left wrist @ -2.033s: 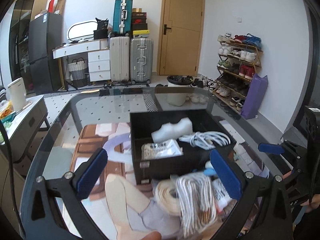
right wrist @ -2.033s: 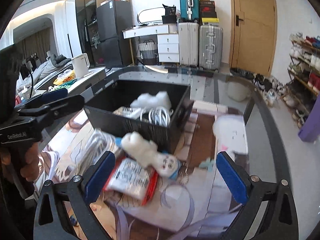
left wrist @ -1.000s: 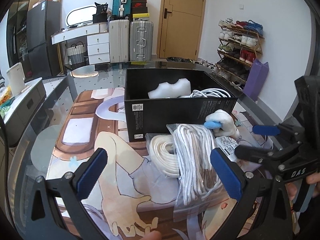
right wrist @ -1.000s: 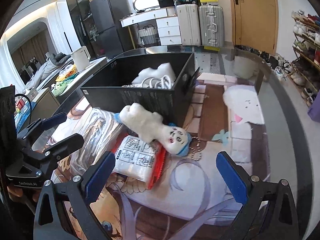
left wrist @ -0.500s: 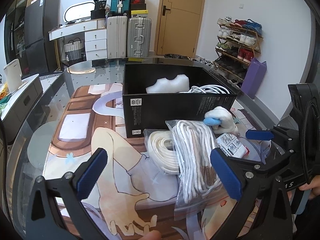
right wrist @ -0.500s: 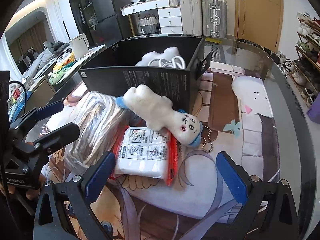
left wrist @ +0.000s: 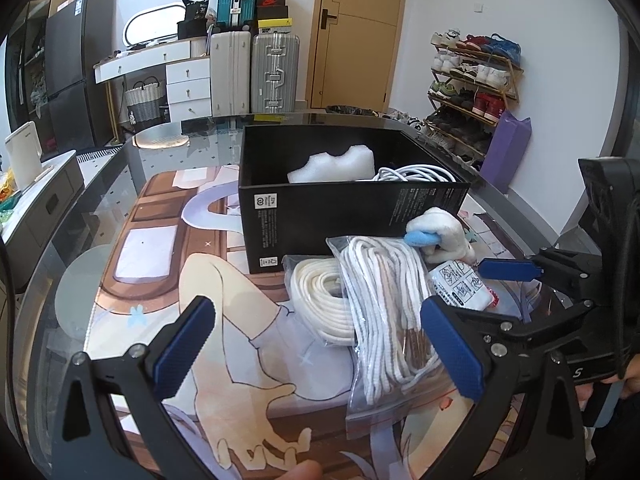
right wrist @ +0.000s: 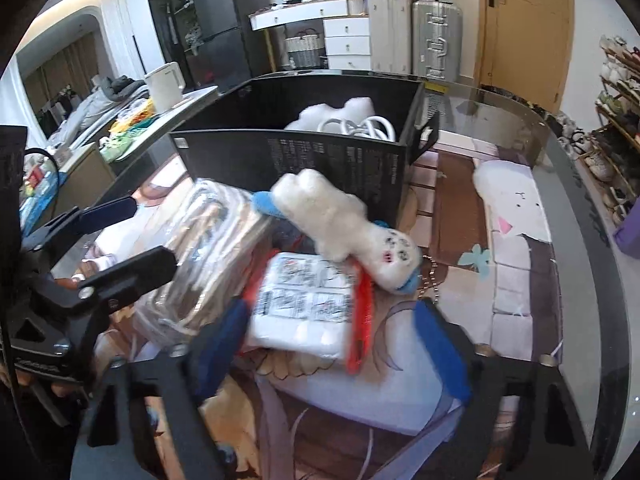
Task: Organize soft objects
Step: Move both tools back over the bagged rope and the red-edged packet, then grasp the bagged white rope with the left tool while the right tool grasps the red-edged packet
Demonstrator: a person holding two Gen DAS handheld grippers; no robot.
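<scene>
jaws closing, the right gripper point(right wrist: 332, 344) narrows its blue pads around a flat white packet with printed pictograms and a red edge point(right wrist: 308, 304), which lies between them; whether the pads already press on it cannot be told through the blur. the left gripper point(left wrist: 316, 344) hangs with its jaws wide and nothing gripped, above a clear plastic bag of coiled white rope point(left wrist: 384, 312). a white plush toy with blue trim point(right wrist: 340, 220) lies across the packet's far edge and leans against the front wall of an open black cardboard box point(left wrist: 344, 212), which holds a white foam block point(left wrist: 332, 166) and a coil of white cable point(left wrist: 416, 172). everything sits on a printed cartoon mat point(left wrist: 160, 280) over a glass table point(left wrist: 100, 184).
</scene>
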